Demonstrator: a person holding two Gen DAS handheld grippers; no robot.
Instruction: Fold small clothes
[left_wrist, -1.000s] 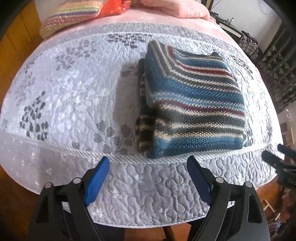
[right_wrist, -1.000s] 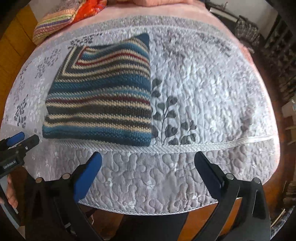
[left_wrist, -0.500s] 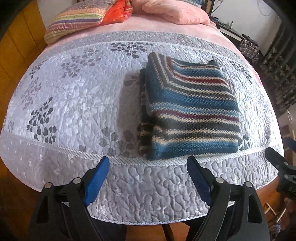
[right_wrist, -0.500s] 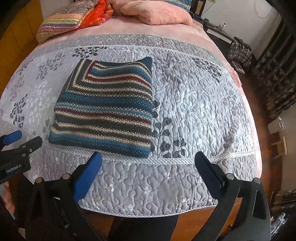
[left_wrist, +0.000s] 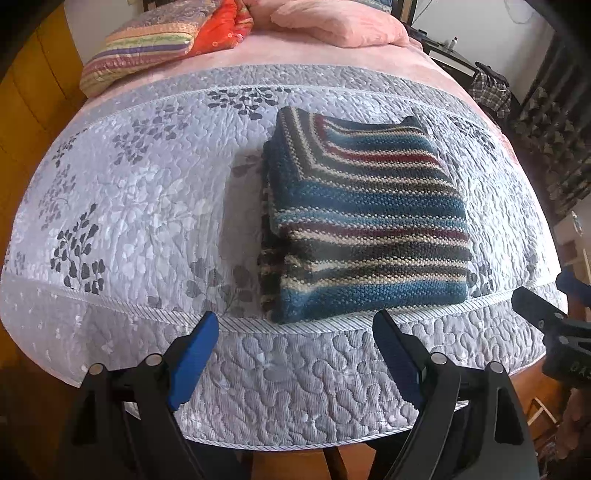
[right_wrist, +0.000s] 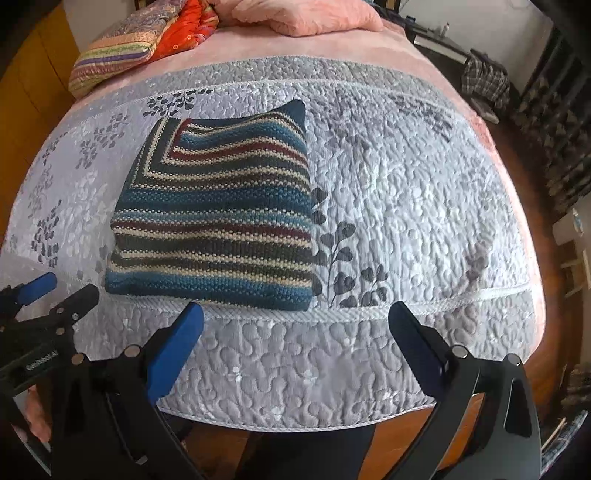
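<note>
A striped knit sweater (left_wrist: 365, 225) lies folded into a thick, roughly square bundle on a grey quilted bedspread (left_wrist: 122, 206), its near edge just behind the corded seam that runs along the foot of the bed. Bands of teal, cream, dark grey and maroon run across the top layer, and further folded layers show along the bundle's left side in the left wrist view. Nothing touches the garment.

The left gripper (left_wrist: 295, 328) hangs in the air before the foot of the bed, its blue-padded jaws spread wide and empty, with the sweater's near left corner seen between them. The right gripper (right_wrist: 295, 317) is held beside it, likewise clear of the cloth, jaws wide apart and holding nothing; the sweater sits ahead of it and to its left. Each tool appears at the edge of the other's view, and part of a hand (right_wrist: 35, 413) shows under the left one.

Dark leaf prints dot the bedspread around the sweater. Beyond it a pink blanket (right_wrist: 314, 48) covers the rest of the bed, with a pink pillow (left_wrist: 340, 26) and a striped multicoloured cushion (left_wrist: 144, 48) at the head. A plaid garment (right_wrist: 485, 83) lies off the bed's far right side.
</note>
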